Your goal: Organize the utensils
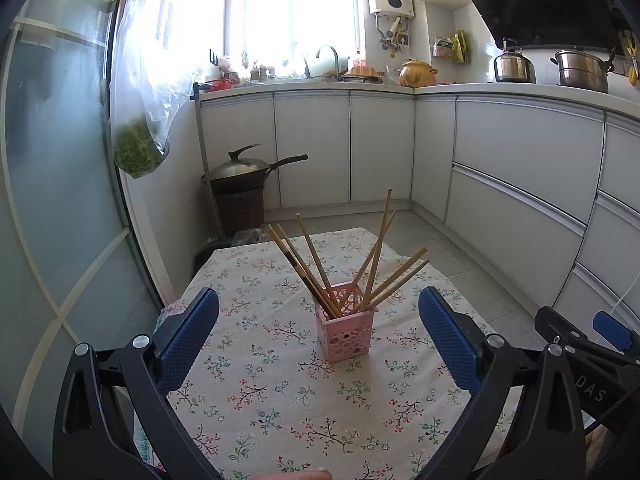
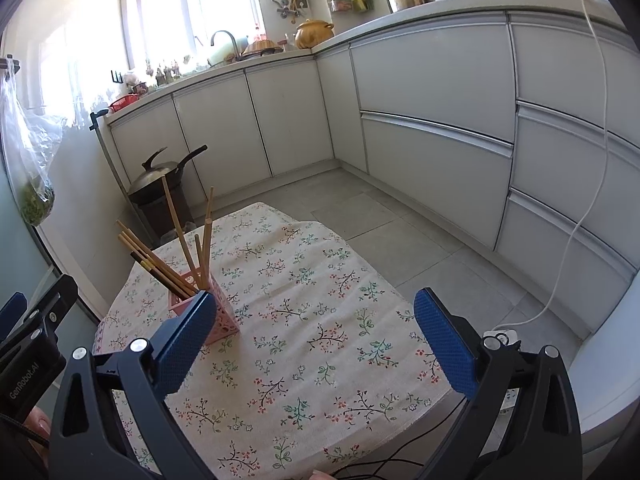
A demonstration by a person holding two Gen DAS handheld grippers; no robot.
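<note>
Floral cloth covers the table (image 1: 280, 400), bare of loose utensils around both tongs. Ahead, between the spread fingers of the left gripper (image 1: 319, 344), stands the pink holder (image 1: 346, 336) with chopsticks (image 1: 376, 256) upright inside; the right gripper (image 2: 320, 348), likewise gaping and empty, has it just left. Sorting appears finished; withdrawal is judged next.

left tongs (image 1: 319, 312): black angular frame, silver round screws, two blue textured pads (image 1: 188, 344). right tongs (image 2: 312, 316): same black frame, silver screws, blue dimpled pads (image 2: 444, 344); white lettering "genrobot.ai" and "das" on housings.
</note>
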